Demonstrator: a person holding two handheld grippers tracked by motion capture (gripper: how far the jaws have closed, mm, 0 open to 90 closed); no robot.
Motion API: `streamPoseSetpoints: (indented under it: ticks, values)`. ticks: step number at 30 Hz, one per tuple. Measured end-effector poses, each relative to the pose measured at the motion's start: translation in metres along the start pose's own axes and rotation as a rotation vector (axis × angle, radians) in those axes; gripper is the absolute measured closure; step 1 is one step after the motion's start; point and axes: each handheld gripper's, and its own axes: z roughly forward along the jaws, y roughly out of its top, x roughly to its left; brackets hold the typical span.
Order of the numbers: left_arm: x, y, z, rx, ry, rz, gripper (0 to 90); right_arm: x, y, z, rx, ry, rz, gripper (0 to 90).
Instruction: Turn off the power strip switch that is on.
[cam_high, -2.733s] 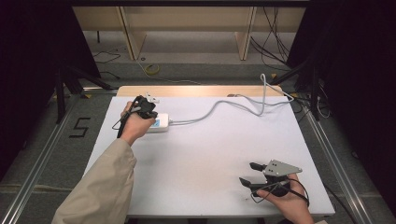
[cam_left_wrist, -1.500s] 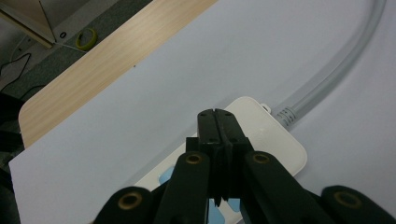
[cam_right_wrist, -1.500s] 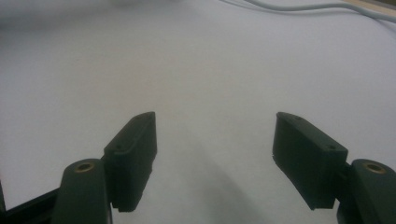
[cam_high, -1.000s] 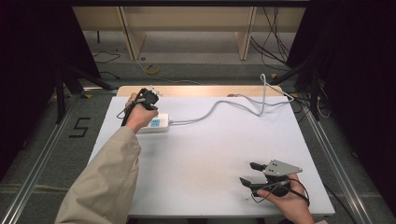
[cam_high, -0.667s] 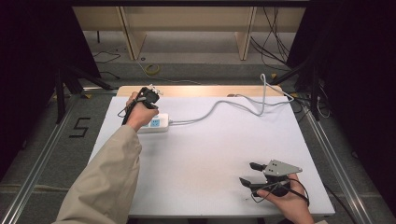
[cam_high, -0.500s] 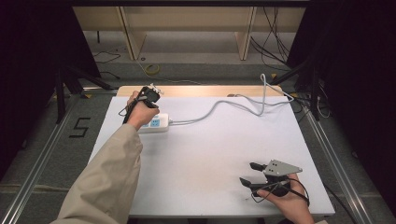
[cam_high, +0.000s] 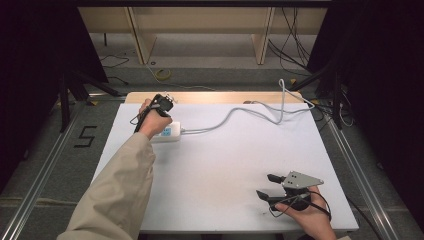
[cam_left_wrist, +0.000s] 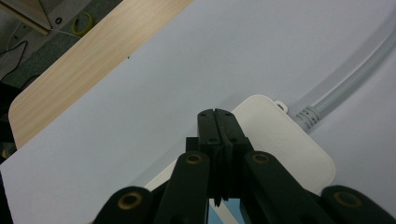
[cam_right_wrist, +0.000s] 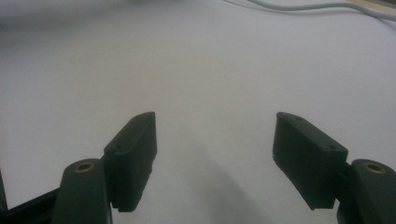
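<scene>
Over the power strip (cam_left_wrist: 285, 140), left gripper (cam_left_wrist: 215, 122) fingers are clenched empty; right gripper (cam_right_wrist: 215, 154) fingers spread.

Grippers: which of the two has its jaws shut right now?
The left gripper, jaws pressed together over the white power strip. The right gripper rests with jaws wide apart.

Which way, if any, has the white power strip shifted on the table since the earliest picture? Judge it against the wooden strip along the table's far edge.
No. The white power strip lies at the same spot below the wooden strip, under the shut left gripper.
</scene>
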Motion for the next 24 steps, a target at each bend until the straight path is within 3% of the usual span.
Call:
streamPoseSetpoints:
  ticks: [24]
  values:
    - [-0.001,-0.002,0.015,0.049,-0.002,0.011,89.6,0.0,0.0,0.0,0.002,0.004,0.003,31.6]
